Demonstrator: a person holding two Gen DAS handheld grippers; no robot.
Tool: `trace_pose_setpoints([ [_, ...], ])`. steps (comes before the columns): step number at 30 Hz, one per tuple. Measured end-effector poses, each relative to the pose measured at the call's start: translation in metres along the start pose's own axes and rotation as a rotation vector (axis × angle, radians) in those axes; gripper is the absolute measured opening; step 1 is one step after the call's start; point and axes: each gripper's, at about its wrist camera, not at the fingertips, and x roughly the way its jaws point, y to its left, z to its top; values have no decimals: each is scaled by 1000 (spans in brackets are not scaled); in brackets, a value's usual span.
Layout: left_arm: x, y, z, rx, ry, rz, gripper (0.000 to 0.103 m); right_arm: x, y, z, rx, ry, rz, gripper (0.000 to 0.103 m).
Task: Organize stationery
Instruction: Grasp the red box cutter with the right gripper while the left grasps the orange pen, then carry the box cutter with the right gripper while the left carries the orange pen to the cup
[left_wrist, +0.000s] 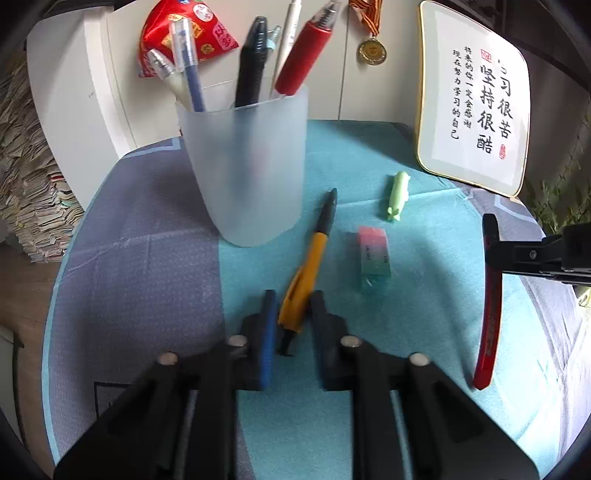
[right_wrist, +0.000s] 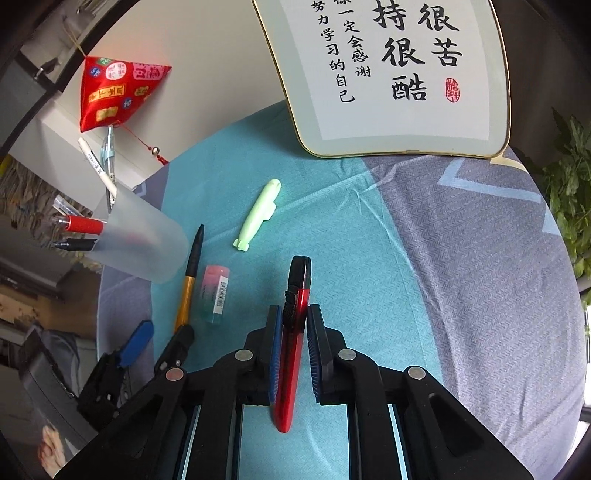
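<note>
Left wrist view: left tool (left_wrist: 292, 306) released, straddling orange-and-black pen (left_wrist: 306, 273). Right tool (right_wrist: 294, 325) unclenched around red utility knife (right_wrist: 293, 347). Next: clench, lift, transfer to frosted plastic cup (left_wrist: 247, 166).

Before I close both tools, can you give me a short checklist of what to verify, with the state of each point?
1. Orange pen lies between the fingers of the left tool: ok.
2. Left tool open, not yet touching the pen: ok, a gap shows on each side.
3. Red knife lies between the fingers of the right tool: ok.
4. Right tool gripping the knife: not ok, a gap shows beside the right pad.
5. Cup upright with room for the pen: ok, several pens inside but space remains.
6. Eraser and green piece away from both tools: ok.
</note>
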Motion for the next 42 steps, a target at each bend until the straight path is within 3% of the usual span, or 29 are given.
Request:
trace_pose_setpoints([
  [5,-16,10,-2,-38,-27,-74,11,-15,2,2,-3,-35,11,14],
  [10,-38,18,4,-27,-64,-83,11,-40,5,5,-17,-71,44,14],
  [14,-65,27,8,-60,-90,-141,11,-57,11,7,-20,-104,66,14],
  [24,-130,18,19,38,-158,-177,11,-108,40,9,-73,-199,111,14],
  [30,-149,32,28,44,-162,-172,11,-138,62,13,-111,-255,131,14],
  [38,-147,56,43,29,-85,-167,11,-159,106,31,-189,-319,154,14],
  [42,-130,68,56,6,32,-204,11,-152,130,38,-230,-318,162,14],
])
